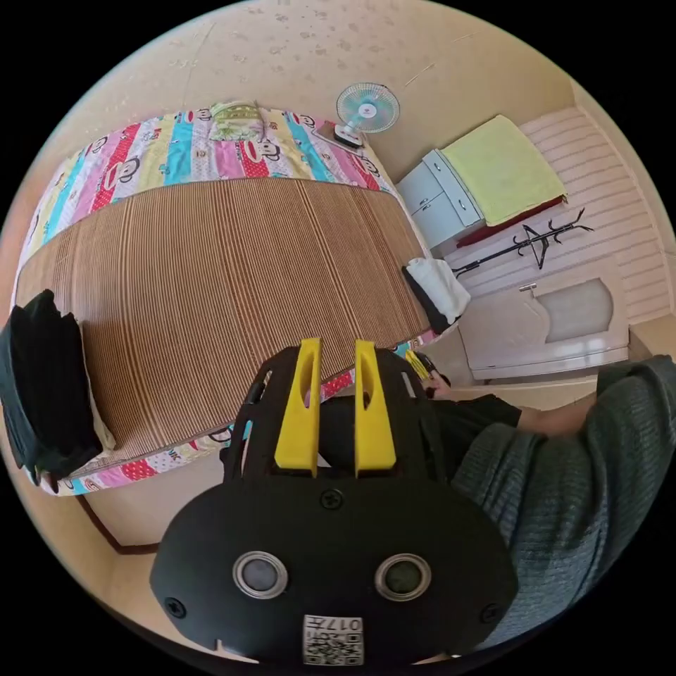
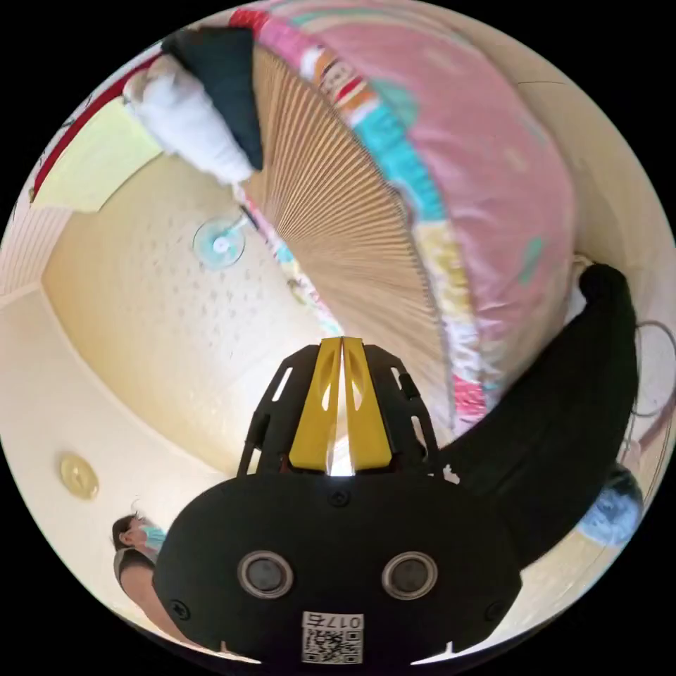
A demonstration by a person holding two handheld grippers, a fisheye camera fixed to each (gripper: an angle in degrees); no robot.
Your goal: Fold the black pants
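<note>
In my left gripper view, a pile of black clothes (image 1: 44,384) sits at the far left, on the edge of the striped bamboo mat (image 1: 218,296) that covers the bed; I cannot tell whether the black pants are part of that pile. Beyond the mat runs the cartoon-print bedsheet (image 1: 162,151), with a small fan (image 1: 366,109) standing near its far corner. My left gripper (image 1: 335,405) hangs over the near edge of the bed, its yellow jaws parted with a clear gap and nothing between them. Just past it a black and white folded stack (image 1: 438,290) rests at the mat's right corner, then a grey cabinet (image 1: 440,201) topped by a yellow-green towel (image 1: 501,169), and a black coat rack (image 1: 531,243) against the wall. A grey knitted sleeve (image 1: 563,479) fills the lower right. In my right gripper view, the right gripper (image 2: 342,412) points out into the room with its jaws pressed nearly together, only a sliver of light between them, gripping nothing I can see. To its right a black garment (image 2: 563,422) hangs down beside the bed's edge, close to the gripper body.
</note>
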